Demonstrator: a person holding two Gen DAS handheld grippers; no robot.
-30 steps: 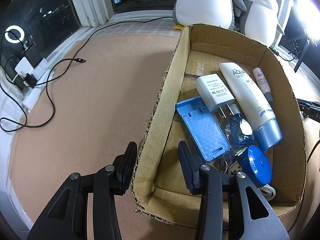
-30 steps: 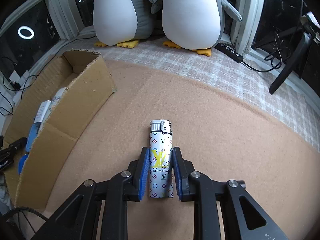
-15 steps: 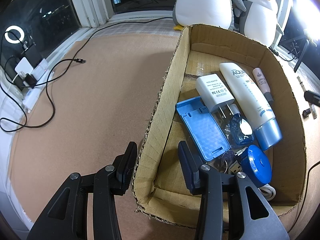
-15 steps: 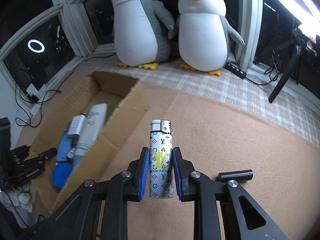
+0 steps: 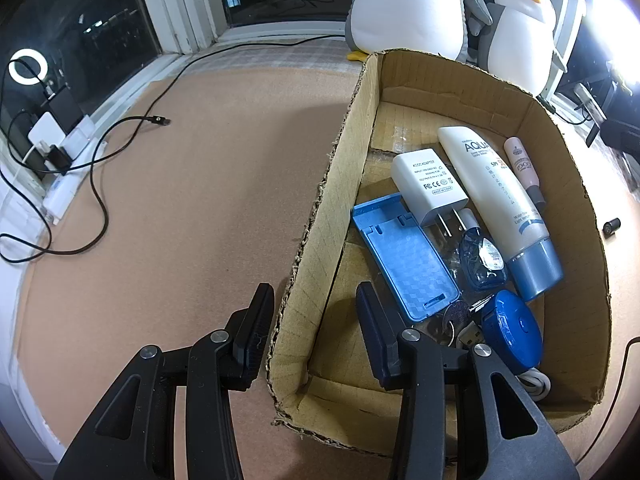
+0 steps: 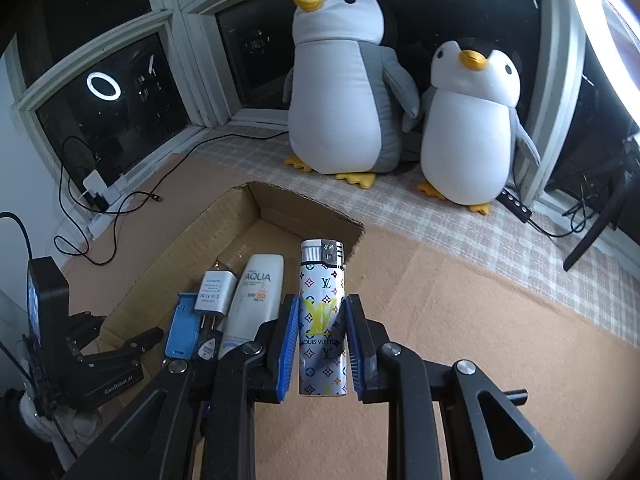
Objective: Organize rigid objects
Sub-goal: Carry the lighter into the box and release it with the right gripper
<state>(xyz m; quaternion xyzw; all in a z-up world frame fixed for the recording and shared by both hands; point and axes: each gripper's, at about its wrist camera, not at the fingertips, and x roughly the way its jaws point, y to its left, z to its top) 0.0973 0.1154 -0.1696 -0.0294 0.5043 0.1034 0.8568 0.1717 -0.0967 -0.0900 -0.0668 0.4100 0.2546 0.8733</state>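
A white lighter [image 6: 322, 276] with coloured monogram print stands upright between the blue pads of my right gripper [image 6: 322, 301], which is shut on it. It hangs off the mat, over the near right wall of the open cardboard box [image 6: 224, 232]. My left gripper [image 5: 314, 292] straddles the box's [image 5: 560, 184] left wall near a front corner and is shut on the cardboard. Inside lie a white adapter [image 5: 428, 184], an AQUA tube [image 5: 492, 196], a blue case [image 5: 404, 256], a blue round tape [image 5: 512, 328] and a pink tube [image 5: 520, 164].
Two plush penguins [image 6: 344, 92] sit on a checked cloth by the dark windows. A black cable [image 5: 120, 128] runs over the brown mat to a power strip [image 5: 60, 148] at the left. A small black cylinder [image 6: 514, 394] lies on the mat right of the box.
My right gripper has lifted the lighter off the mat and carried it up and leftward over the box edge. The left gripper and the box have not moved.
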